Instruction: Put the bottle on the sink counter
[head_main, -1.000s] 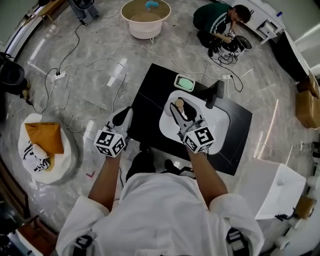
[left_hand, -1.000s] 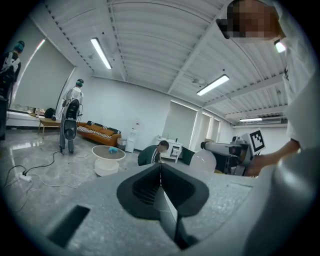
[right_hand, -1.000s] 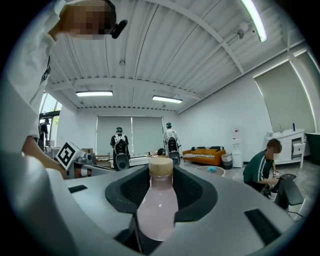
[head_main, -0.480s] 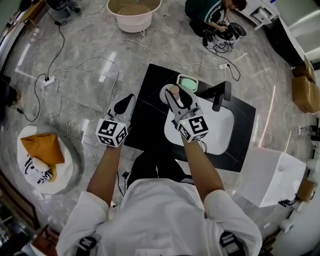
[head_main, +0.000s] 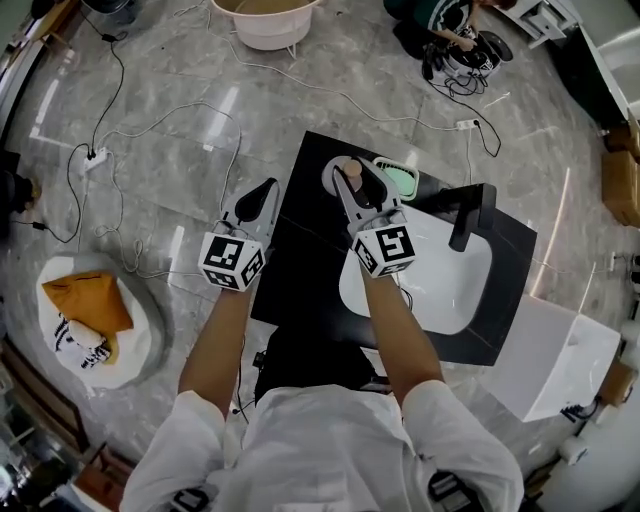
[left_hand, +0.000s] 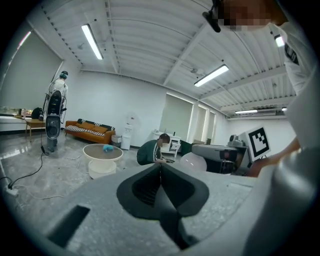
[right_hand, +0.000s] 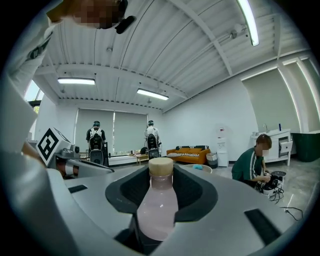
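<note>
My right gripper (head_main: 352, 188) is shut on a pale pink bottle (head_main: 348, 172) with a tan cap and holds it over the far left part of the black sink counter (head_main: 300, 260). The right gripper view shows the bottle (right_hand: 156, 205) upright between the dark pads, cap (right_hand: 161, 166) topmost, with the right gripper (right_hand: 161, 190) clamped on its body. My left gripper (head_main: 256, 204) hovers left of the counter's edge, above the floor. Its jaws (left_hand: 161, 176) meet with nothing between them.
A white basin (head_main: 440, 285) is set into the counter, with a black faucet (head_main: 470, 215) at its far right and a green dish (head_main: 402, 178) beside the bottle. Cables and a power strip (head_main: 95, 155) cross the floor. A white cushion (head_main: 90, 315) lies left; a white cabinet (head_main: 575, 360) stands right.
My right gripper has carried the bottle from over the basin toward the counter's far left part. The left gripper stays shut and empty.
</note>
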